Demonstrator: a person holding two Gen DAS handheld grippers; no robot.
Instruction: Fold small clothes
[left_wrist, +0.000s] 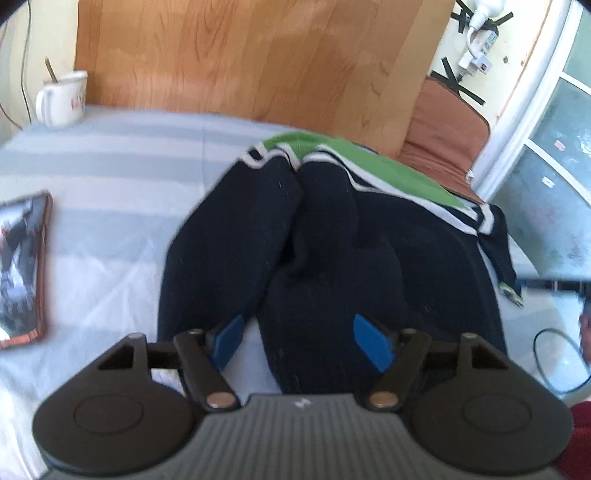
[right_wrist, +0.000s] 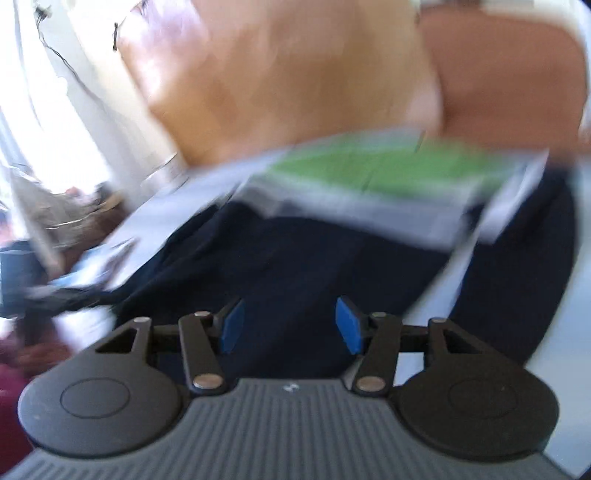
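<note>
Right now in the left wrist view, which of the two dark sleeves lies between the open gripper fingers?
The right-hand sleeve of the navy sweater: it runs down between the left gripper pads. The other sleeve lies left, beyond the left pad.

left gripper (left_wrist: 301, 341): jaws spread wide, angled downward | right gripper (right_wrist: 290, 325): jaws spread wide, blurred
</note>
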